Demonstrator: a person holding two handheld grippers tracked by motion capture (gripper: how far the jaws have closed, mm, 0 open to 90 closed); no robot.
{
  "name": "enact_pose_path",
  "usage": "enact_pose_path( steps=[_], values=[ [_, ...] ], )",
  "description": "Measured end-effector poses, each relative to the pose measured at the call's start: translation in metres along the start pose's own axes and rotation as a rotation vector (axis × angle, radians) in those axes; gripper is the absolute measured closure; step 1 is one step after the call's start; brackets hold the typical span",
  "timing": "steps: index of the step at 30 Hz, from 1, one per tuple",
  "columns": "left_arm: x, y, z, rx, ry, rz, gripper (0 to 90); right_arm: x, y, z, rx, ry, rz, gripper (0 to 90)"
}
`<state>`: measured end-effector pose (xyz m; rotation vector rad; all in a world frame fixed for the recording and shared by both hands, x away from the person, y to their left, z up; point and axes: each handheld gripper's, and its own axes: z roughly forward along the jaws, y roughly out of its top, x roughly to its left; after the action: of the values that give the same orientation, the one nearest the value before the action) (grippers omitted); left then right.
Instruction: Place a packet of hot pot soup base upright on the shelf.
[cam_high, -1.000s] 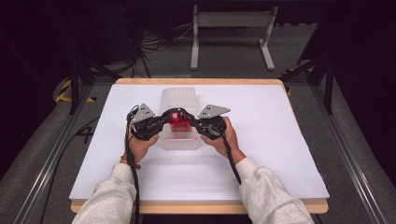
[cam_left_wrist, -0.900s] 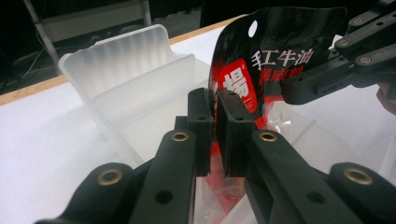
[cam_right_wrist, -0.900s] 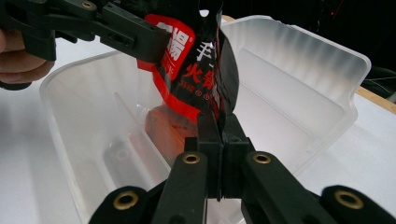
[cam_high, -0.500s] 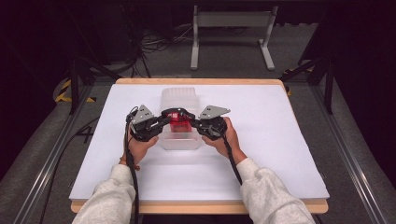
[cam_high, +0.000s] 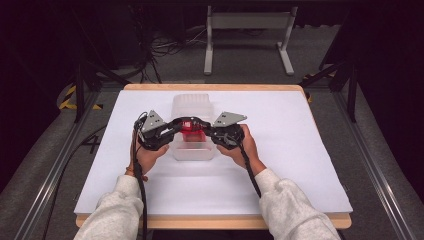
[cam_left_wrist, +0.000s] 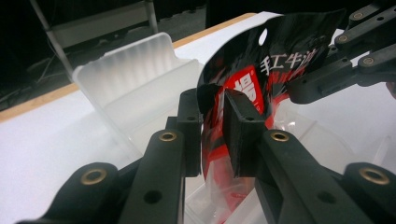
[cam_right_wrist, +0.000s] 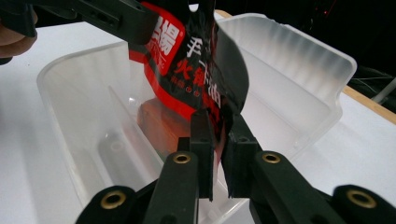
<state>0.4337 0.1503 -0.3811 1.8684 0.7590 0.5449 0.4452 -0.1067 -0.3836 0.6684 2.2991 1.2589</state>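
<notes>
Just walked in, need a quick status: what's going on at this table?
A person holds a gripper in each hand over a translucent plastic bin on the white table. The left gripper and right gripper each have an edge of a red-and-black packet between their jaws, above the bin's inside. Both sets of jaws have just been opening, so the packet looks about to be dropped in.

**Red, black and white over a pale table**

The packet is glossy black and red with white printed characters. The tub is frosted, translucent white with faint ribbing on its wall. Both grippers, left and right, are black with brass-coloured rivets and grey plates. The table is white with a light wooden edge. The sleeves are pale grey.
</notes>
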Motion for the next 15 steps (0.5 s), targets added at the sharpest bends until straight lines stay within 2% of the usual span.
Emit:
enact_pose_path(
  steps=[3,11,13,15],
  values=[
    [-0.001,0.004,-0.004,-0.004,0.006,0.020,75.3,-0.001,0.003,-0.004,-0.009,-0.006,-0.002,83.4],
    [-0.005,0.009,-0.005,-0.001,-0.005,0.023,66.1,-0.003,0.005,-0.009,-0.004,-0.025,-0.017,83.4],
    [-0.005,0.010,-0.006,0.002,0.007,0.031,60.2,-0.005,0.005,-0.011,-0.011,-0.024,-0.010,83.3],
    [-0.005,0.010,-0.006,-0.002,-0.001,0.024,53.1,-0.005,0.006,-0.012,-0.011,-0.027,-0.013,83.3]
  ],
)
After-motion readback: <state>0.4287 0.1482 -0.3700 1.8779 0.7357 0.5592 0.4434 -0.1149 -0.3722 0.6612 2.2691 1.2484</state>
